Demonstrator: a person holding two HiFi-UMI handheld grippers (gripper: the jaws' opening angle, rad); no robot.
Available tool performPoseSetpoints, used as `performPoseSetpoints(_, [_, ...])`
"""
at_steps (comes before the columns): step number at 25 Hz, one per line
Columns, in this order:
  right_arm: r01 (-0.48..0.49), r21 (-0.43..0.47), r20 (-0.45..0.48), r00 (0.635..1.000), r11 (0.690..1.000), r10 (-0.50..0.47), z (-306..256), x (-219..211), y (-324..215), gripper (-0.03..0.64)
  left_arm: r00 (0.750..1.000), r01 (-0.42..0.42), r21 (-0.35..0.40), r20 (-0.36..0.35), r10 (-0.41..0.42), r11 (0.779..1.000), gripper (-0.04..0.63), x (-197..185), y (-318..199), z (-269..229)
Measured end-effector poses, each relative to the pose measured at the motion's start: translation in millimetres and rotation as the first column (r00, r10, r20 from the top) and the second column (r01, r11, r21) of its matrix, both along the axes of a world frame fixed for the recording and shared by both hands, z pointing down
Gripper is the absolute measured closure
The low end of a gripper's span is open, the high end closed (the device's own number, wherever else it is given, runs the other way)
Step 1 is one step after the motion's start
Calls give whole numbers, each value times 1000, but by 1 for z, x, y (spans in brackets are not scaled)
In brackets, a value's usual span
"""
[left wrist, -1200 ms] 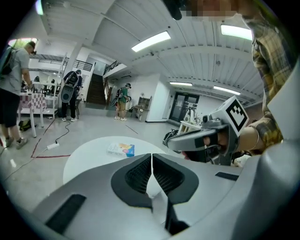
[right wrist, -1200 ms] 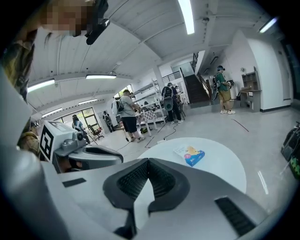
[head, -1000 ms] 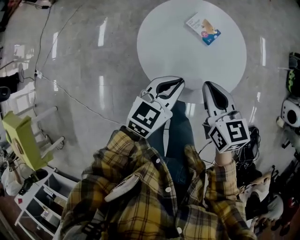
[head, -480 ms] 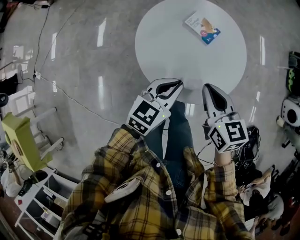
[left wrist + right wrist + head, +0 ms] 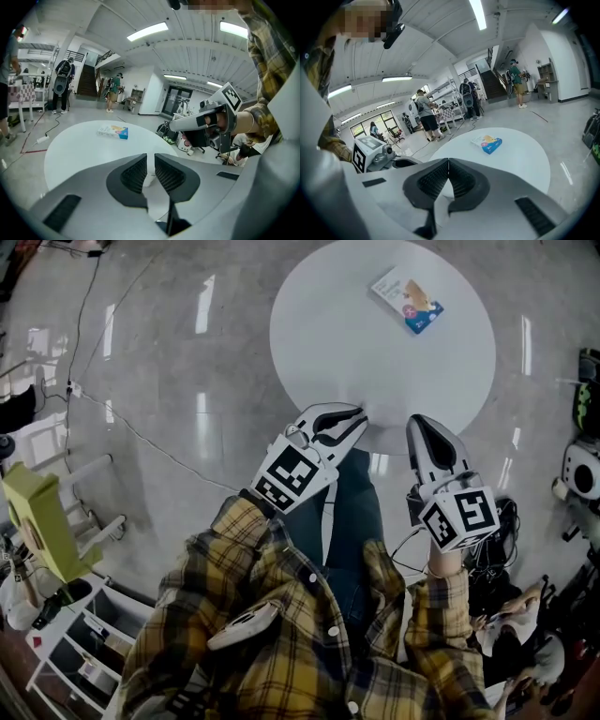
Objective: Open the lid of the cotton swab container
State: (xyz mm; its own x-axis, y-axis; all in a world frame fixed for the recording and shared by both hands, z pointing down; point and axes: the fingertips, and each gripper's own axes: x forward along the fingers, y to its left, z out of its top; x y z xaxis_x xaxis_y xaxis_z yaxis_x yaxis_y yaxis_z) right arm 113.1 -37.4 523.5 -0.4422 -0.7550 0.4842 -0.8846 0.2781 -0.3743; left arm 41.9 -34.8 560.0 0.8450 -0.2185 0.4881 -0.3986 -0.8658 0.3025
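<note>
- The cotton swab container [image 5: 408,298], a flat white-and-blue box, lies on the round white table [image 5: 356,352]. In the head view it sits toward 1 o'clock from the table's centre, and its lid looks shut.
- The left gripper [image 5: 354,416] has its tips over the table's rim at about 6 o'clock. In the left gripper view, the left gripper [image 5: 151,157] has its jaws all but closed, with only a thin slit between the ribbed pads and nothing in it.
- The right gripper [image 5: 419,421] reaches the rim at about 5 o'clock, near the left one but apart from it. In the right gripper view, the right gripper [image 5: 448,161] has its jaws closed tip to tip and empty.
- Both grippers are well apart from the container, which lies ahead of them at roughly 12 o'clock in each gripper view [image 5: 112,131] [image 5: 487,144].
- The person's plaid sleeves [image 5: 234,549] fill the head view at 6 o'clock.
- A cable [image 5: 141,432] trails across the glossy floor at 9 o'clock.
</note>
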Motion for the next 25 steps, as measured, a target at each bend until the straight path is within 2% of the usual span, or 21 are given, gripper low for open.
performPoseSetpoints(7, [7, 15, 32, 999, 1000, -8, -2, 1, 1, 600, 997, -77, 11, 28, 77, 997, 395, 1, 7, 17])
performPoseSetpoints(11, [7, 19, 55, 998, 1000, -8, -2, 0, 4, 600, 983, -165, 49, 89, 160, 985, 313, 1, 14, 30])
performPoseSetpoints(19, [-4, 8, 84, 996, 1000, 3, 2, 0, 8, 600, 943, -297, 103, 188, 275, 949, 276, 16, 14, 54])
performPoseSetpoints(25, [-10, 2, 85, 996, 1000, 9, 5, 2, 8, 600, 920, -352, 104, 224, 323, 930, 275, 27, 8, 70])
